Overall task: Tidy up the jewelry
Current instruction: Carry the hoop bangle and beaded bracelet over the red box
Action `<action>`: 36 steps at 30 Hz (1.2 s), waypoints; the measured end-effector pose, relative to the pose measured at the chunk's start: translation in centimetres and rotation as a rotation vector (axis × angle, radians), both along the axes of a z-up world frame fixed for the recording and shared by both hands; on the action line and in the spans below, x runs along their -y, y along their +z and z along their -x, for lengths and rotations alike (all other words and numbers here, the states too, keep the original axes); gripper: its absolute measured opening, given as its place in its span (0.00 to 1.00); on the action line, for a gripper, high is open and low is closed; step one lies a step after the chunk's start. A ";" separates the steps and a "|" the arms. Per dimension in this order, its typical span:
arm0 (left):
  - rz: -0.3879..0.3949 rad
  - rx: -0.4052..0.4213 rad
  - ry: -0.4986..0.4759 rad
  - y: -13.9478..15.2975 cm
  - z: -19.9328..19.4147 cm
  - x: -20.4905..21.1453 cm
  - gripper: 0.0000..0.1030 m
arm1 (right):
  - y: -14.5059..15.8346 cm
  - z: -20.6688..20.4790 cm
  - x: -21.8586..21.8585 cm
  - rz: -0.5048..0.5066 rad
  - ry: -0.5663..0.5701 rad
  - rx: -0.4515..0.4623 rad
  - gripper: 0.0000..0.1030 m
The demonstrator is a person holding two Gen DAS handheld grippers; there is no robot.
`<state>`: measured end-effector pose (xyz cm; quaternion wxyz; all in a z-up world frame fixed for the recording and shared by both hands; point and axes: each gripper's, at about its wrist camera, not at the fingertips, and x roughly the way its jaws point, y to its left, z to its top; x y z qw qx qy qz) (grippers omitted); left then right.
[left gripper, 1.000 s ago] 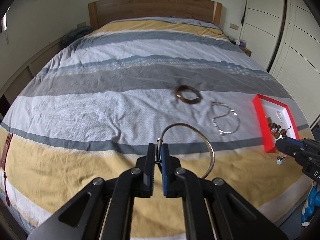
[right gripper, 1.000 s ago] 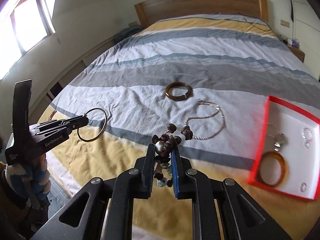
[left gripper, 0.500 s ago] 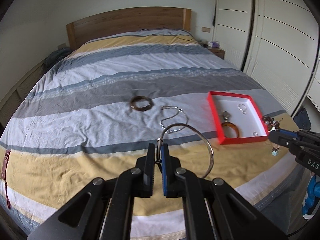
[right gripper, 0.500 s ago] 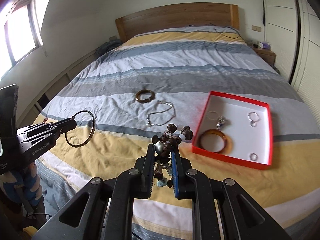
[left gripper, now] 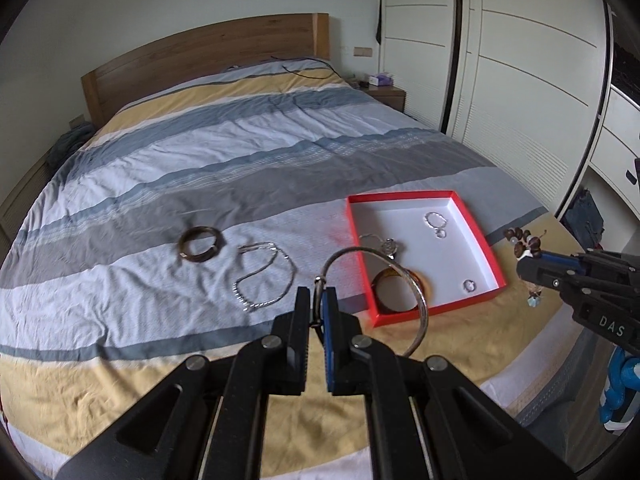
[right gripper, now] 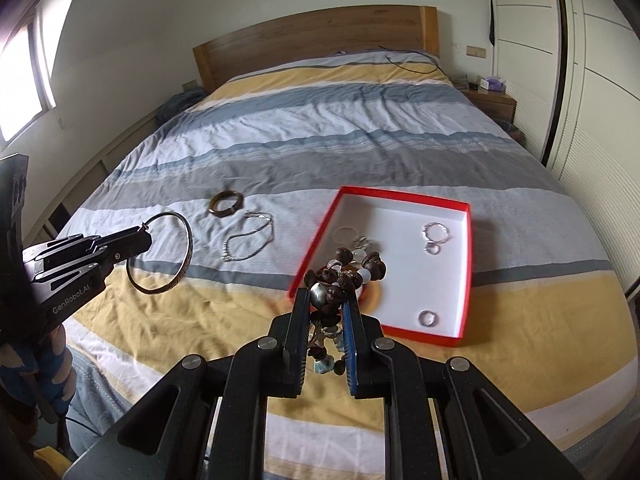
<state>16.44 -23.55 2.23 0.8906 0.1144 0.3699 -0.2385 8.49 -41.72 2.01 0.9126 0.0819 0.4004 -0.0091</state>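
Above a striped bed (left gripper: 200,152), the left tongs (left gripper: 316,304) clamp a thin metal bangle (left gripper: 400,276) and the right tongs (right gripper: 326,308) clamp a beaded bracelet (right gripper: 340,276), both held near the red box (right gripper: 466,264), likely for dropping in

"GenRobot.AI" on L gripper (right gripper: 146,236); "DAS" on R gripper (left gripper: 524,266)

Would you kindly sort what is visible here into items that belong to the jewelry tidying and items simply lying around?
Belongs to the job:
- red box
- metal bangle in left gripper
- beaded bracelet in right gripper
- brown bangle
- silver chain

Lying about:
- black cable
- tissue box
- nightstand
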 end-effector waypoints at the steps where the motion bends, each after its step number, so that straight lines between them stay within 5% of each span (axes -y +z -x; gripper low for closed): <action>1: -0.004 -0.005 -0.006 -0.3 -0.4 0.7 0.05 | -0.3 -0.5 0.6 -0.002 -0.004 -0.003 0.15; 20: -0.107 -0.071 -0.103 -8.4 -9.1 14.6 0.05 | -7.4 -9.7 11.0 0.002 -0.059 -0.074 0.15; 36: -0.173 -0.127 -0.111 -13.9 -11.6 17.2 0.06 | -13.2 -12.0 12.8 -0.006 -0.048 -0.194 0.15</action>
